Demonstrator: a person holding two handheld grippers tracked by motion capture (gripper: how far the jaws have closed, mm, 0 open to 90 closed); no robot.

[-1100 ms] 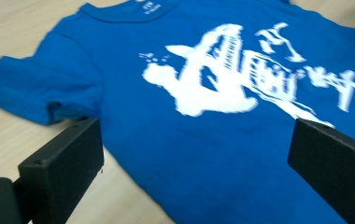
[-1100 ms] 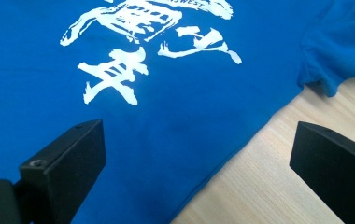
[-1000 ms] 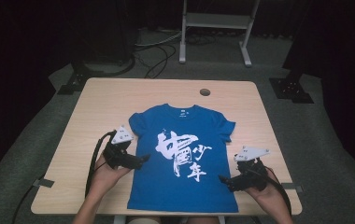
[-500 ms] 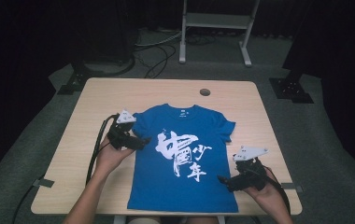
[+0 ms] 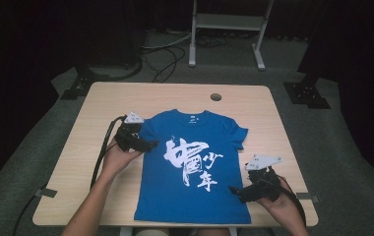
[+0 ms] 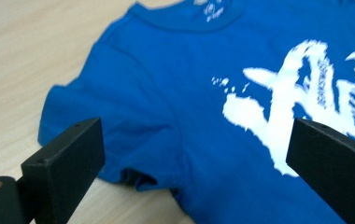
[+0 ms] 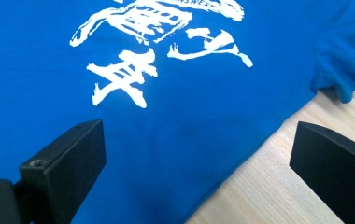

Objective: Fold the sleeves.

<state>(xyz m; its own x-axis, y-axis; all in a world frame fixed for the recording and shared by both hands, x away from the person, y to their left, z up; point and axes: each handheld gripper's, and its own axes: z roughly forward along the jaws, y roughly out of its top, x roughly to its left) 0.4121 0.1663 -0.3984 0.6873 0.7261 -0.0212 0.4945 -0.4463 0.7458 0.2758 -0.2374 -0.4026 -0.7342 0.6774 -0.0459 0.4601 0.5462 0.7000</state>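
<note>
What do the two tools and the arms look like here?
Left tool and right tool: black bodies, each topped by a grey three-cornered plate and trailing a black cable. Up close, the jaws are blocky, matte black slabs with small holes. Both forearms are bare, with no sleeves or gloves in sight.

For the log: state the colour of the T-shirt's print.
White, on the blue T-shirt; the right gripper view shows it best.

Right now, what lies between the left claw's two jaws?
In the left gripper view, the open left claw frames the blue T-shirt's sleeve and part of its white print; bare table lies beyond the sleeve.
</note>
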